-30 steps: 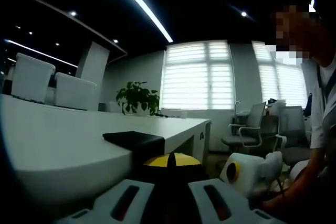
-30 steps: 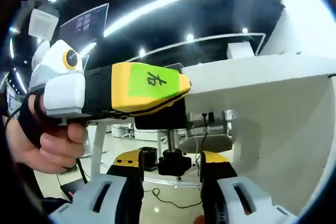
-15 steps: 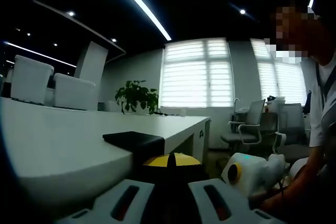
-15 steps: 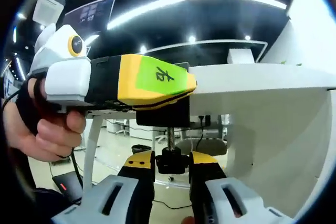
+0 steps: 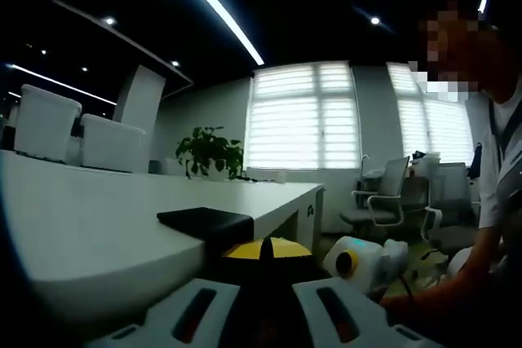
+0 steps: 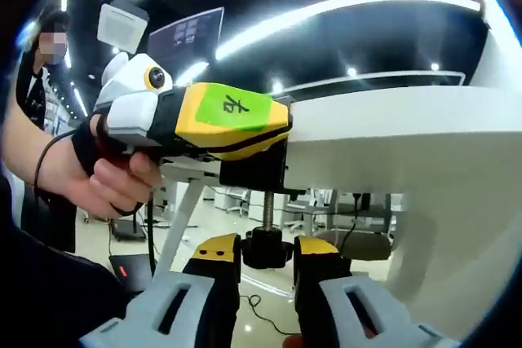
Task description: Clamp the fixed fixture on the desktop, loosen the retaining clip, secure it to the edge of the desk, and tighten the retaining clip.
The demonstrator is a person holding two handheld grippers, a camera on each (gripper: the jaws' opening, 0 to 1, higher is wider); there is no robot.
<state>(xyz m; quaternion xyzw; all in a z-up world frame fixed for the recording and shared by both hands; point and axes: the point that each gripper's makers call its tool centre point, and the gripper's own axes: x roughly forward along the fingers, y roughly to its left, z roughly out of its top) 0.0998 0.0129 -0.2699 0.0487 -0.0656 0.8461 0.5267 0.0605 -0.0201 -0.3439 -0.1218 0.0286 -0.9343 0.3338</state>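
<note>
A black fixture [image 5: 204, 219] sits over the rounded edge of the white desk [image 5: 98, 226]. My left gripper [image 5: 263, 252] is shut on it, yellow tips together. In the right gripper view the same left gripper [image 6: 281, 132], yellow with a green label, holds the fixture's black body [image 6: 254, 170] against the desk edge [image 6: 391, 144]. A threaded screw [image 6: 267, 211] hangs below the fixture and ends in a black knob [image 6: 267, 244]. My right gripper [image 6: 267, 257] is shut on that knob from below the desk. Its white rear housing [image 5: 363, 260] shows low right in the left gripper view.
A hand [image 6: 122, 185] grips the left gripper's handle. A person [image 5: 497, 160] stands at the right. A potted plant [image 5: 210, 152] and white chair backs [image 5: 49, 124] are beyond the desk. Office chairs [image 5: 383, 197] stand by the blinds. A cable [image 6: 261, 307] lies on the floor.
The right gripper's jaws have closed from either side of the knob onto it. The right gripper view has since rolled. In the left gripper view the right gripper's housing has dropped slightly to the left.
</note>
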